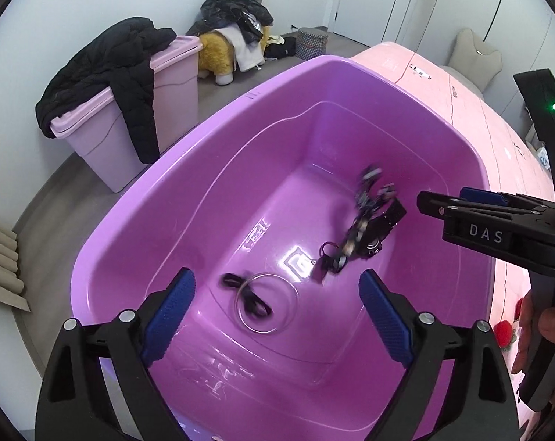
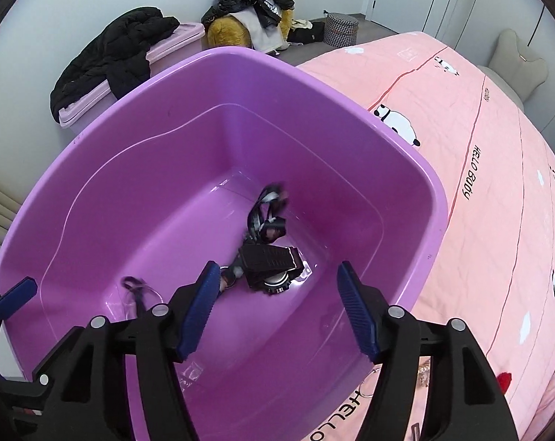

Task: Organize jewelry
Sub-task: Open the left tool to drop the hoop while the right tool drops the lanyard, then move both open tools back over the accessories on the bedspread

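Observation:
A purple plastic bin stands on a pink bed. On its floor lies a black watch. A blurred dark beaded strand hangs just above it, touching neither gripper. A clear bangle with a black loop across it lies nearer the left. My left gripper hovers open over the bangle, nothing between its blue pads. My right gripper stands open above the watch, holding nothing.
The pink bed cover spreads to the right, with a red item and small gold pieces near its front. A hand holds the right gripper. A pale pink lidded bin with a black jacket stands on the floor behind.

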`<state>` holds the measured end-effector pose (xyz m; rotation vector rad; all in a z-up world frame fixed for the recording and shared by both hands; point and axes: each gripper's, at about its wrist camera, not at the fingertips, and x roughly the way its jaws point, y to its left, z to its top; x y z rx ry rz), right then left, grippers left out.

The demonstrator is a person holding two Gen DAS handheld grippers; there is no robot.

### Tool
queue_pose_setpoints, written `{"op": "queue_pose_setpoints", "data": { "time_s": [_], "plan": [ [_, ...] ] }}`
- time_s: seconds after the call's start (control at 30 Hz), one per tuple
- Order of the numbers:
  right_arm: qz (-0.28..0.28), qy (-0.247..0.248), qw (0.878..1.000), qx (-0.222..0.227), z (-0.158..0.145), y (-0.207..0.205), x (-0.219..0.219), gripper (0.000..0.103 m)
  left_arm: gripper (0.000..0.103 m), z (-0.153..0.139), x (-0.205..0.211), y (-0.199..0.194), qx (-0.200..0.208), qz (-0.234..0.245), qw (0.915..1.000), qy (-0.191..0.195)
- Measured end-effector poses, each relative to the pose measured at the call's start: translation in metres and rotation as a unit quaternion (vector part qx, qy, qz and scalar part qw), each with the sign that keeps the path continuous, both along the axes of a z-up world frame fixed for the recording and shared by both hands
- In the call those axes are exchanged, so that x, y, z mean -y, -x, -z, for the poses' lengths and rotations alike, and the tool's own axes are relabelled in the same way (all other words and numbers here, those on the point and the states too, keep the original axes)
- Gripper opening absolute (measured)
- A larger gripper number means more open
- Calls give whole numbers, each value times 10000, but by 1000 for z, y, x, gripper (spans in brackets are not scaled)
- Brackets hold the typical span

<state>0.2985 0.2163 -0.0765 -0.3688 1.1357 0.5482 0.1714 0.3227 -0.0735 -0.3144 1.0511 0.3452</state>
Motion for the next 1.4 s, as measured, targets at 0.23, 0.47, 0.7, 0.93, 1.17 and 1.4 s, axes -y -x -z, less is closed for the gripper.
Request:
{"op": "queue_pose_setpoints", "data": {
  "time_s": [0.23,0.47,0.7,0.93,1.17,1.4],
  "plan": [
    [49,-40,10000,5,-4,3,5,63,89,-4,0,5,28,-60,10000,-23],
    [56,-96,9999,16,-9,5,2,63,89,-12,1,10,94,-29,9999,-104],
    [104,-128,9999,26,-14,8,4,63,89,-18,0,16,151,-58,9998,-103],
    [203,-206,9996,20,-17,15,12,63,89,-24,-1,22,186,-102,9997,-87],
    [286,-319,9991,-9,-20,27,25,63,89,-30,0,31,203,-139,9996,-110],
    [411,-534,9977,-52,-26,46,43,63,89,-42,7,45,283,-157,9993,-193]
  ]
}}
